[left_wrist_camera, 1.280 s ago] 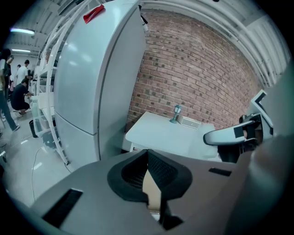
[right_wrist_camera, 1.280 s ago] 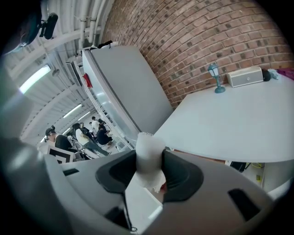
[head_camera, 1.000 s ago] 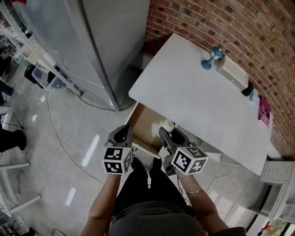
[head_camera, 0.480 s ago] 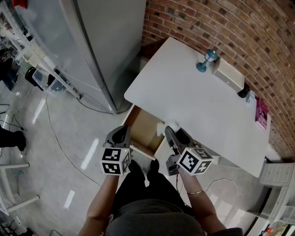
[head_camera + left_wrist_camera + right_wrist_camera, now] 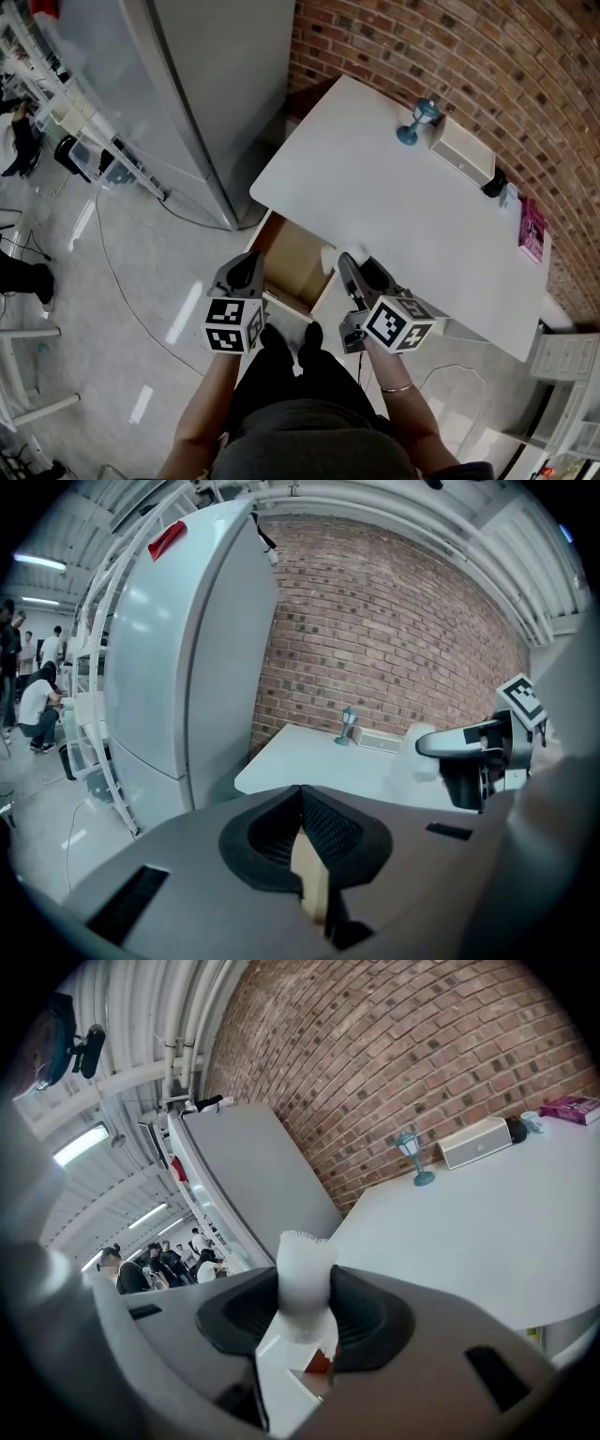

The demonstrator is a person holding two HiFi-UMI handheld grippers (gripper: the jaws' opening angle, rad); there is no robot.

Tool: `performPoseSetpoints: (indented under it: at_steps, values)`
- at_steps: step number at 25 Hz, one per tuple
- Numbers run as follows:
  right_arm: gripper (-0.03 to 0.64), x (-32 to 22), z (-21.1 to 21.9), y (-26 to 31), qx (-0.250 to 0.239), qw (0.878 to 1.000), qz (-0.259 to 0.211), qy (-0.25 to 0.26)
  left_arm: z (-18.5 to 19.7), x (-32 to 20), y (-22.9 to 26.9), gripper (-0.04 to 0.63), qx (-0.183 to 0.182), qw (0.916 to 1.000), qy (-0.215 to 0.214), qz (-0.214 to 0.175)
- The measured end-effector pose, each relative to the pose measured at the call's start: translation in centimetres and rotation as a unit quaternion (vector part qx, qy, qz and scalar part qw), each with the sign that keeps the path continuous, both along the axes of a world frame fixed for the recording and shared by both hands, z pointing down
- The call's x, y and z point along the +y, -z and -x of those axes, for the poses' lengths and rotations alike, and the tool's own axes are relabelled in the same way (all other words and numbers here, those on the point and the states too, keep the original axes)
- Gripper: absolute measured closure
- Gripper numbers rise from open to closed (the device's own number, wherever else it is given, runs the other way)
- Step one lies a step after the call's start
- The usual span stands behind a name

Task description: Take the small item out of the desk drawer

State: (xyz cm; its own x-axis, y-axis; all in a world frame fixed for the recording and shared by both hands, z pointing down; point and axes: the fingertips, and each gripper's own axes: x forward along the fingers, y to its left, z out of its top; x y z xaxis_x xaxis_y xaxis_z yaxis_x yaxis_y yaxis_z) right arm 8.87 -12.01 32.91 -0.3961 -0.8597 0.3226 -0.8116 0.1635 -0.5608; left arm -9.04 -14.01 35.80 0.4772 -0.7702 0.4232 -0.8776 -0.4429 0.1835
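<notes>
My right gripper [image 5: 343, 259] is shut on a small white roll-like item [image 5: 332, 256], pinched upright between its jaws [image 5: 304, 1279]. It hangs at the near edge of the white desk [image 5: 394, 206], just above the open wooden drawer [image 5: 292, 258]. My left gripper [image 5: 246, 269] hovers at the drawer's left side; its jaws meet with nothing between them [image 5: 302, 832]. In the left gripper view the right gripper [image 5: 469, 752] shows with the white item [image 5: 422, 757] over the desk edge.
A blue goblet-shaped object [image 5: 412, 122], a white box [image 5: 461, 152], a dark object [image 5: 494, 183] and a pink book [image 5: 536, 230] stand along the brick wall. A grey fridge [image 5: 206, 84] stands left of the desk. Cables cross the floor; people are far left.
The right gripper with the white item has risen out of the drawer toward the desk edge. The left gripper has stayed beside the drawer.
</notes>
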Motion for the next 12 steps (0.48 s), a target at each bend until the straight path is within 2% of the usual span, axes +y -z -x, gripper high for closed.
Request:
performPoseSetpoints:
  at_steps: [12]
  values:
    - [0.449,0.01,0.35,0.35,0.001,1.0,-0.003,0.011,0.36,0.52,-0.09,0.574,-0.004,0.9999,0.009,0.002]
